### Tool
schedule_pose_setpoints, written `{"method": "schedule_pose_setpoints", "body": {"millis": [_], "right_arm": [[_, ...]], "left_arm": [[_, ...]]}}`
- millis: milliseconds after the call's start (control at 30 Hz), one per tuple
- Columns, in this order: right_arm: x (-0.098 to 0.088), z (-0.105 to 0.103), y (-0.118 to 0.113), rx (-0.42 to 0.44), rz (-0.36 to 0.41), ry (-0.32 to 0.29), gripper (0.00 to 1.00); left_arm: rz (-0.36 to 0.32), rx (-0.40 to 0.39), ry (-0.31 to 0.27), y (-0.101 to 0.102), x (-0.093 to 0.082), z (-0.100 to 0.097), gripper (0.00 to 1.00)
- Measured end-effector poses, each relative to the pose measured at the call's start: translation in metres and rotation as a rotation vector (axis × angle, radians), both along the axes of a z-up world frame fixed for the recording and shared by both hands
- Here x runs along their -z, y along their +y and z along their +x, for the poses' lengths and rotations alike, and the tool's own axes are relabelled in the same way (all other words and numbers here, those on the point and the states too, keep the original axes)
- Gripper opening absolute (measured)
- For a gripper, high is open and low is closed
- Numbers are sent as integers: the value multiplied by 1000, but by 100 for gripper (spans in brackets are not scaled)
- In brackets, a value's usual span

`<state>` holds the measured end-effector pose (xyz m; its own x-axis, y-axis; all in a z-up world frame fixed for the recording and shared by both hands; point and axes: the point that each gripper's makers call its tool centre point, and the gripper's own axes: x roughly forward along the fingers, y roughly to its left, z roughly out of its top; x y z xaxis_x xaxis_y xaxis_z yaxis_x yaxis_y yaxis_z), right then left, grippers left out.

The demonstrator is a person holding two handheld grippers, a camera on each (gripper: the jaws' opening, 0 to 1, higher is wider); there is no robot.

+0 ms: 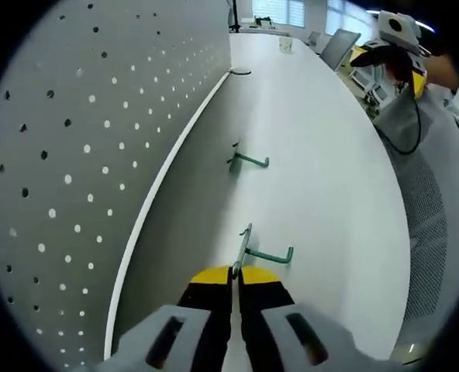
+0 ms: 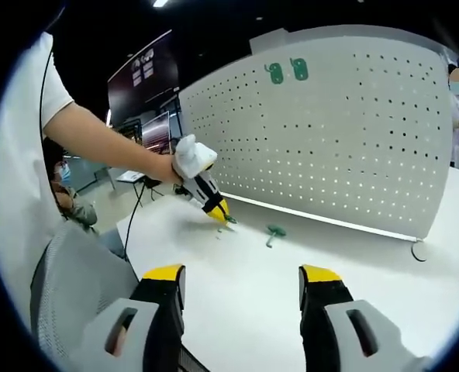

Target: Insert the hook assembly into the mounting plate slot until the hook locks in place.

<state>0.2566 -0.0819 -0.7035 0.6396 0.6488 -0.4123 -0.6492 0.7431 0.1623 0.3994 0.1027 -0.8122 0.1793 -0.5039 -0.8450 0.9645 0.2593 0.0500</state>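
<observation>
— Start with the left gripper [image 1: 236,273]. What is its state?

— Its yellow-tipped jaws are drawn together on the flat back plate of a green hook [image 1: 264,249]. The hook lies on the white table [image 1: 330,194], its prong pointing away from the pegboard [image 1: 82,155], which stands just to the side of it. In the right gripper view the same left gripper [image 2: 223,215] angles down to the table, tip at the hook [image 2: 228,224].

— And the right gripper?

— The right gripper [image 2: 241,283] has its jaws wide apart, nothing between them, hovering over the table well back from the board.

— Anything else near the work?

— A second green hook [image 1: 247,160] lies further along the table, near the foot of the pegboard and well apart from the first. Beyond it a dark wire hook [image 1: 239,72] sits at the board's far end. Two green hooks [image 2: 286,72] hang side by side on the upper part of the pegboard.

— Anything in the way?

— Nothing between the held hook and the board's face.

— Pose of the hand?

— A bare forearm [image 2: 105,143] reaches from a white sleeve; the hand grips the left tool from behind, tilting it downward. A grey mesh chair [image 2: 67,279] stands at the table's edge, and a laptop [image 1: 338,46] sits at the far end.
</observation>
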Motion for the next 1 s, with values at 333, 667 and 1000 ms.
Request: {"method": "schedule_pose_setpoints", "body": {"millis": [333, 667, 1000], "right_arm": [[-1, 1, 0, 5, 4, -7, 57], [-3, 1, -1, 4, 7, -11, 57], [-7, 0, -1, 9, 15, -20, 57]], "left_arm": [[-73, -16, -15, -3, -11, -4, 1], [-184, -86, -19, -10, -28, -8, 1], [-311, -195, -56, -10, -49, -10, 1]]}}
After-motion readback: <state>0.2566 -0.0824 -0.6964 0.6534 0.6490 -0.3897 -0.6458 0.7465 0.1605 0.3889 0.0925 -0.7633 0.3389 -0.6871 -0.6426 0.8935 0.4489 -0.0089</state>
